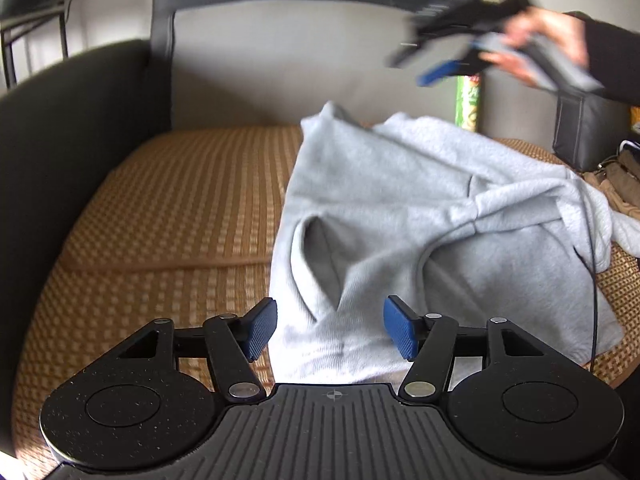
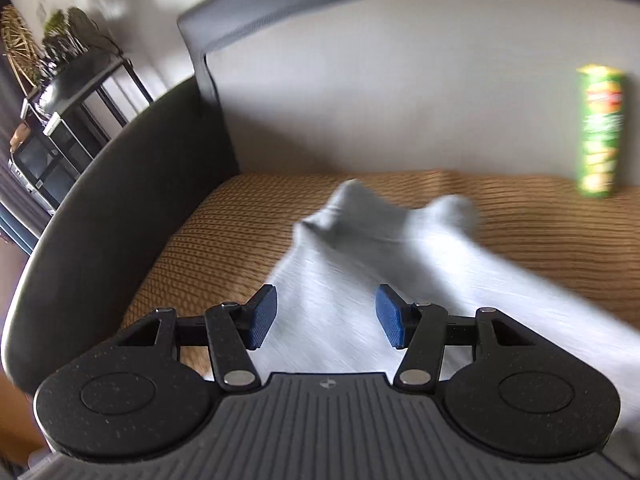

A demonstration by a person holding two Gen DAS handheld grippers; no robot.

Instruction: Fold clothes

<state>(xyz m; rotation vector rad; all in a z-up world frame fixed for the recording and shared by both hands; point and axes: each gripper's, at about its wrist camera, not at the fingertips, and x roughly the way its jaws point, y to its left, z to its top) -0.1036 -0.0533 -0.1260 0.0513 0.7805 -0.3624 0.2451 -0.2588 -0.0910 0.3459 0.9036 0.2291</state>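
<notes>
A light grey hoodie (image 1: 420, 216) lies crumpled on the woven brown sofa seat (image 1: 180, 208), with a dark drawstring running across its right side. My left gripper (image 1: 330, 328) is open and empty, low over the hoodie's near edge. My right gripper (image 2: 326, 316) is open and empty, above the same hoodie (image 2: 380, 256), which is blurred in the right wrist view. In the left wrist view the right gripper (image 1: 436, 70) is high at the upper right, held in a hand, blurred, well above the garment.
A green snack can (image 2: 600, 132) stands at the back of the seat against the grey backrest (image 2: 400, 92). The dark sofa arm (image 1: 72, 128) bounds the left. A dark cushion (image 1: 580, 132) and brown items (image 1: 616, 184) sit at the right. A black shelf (image 2: 68, 120) stands beyond the sofa.
</notes>
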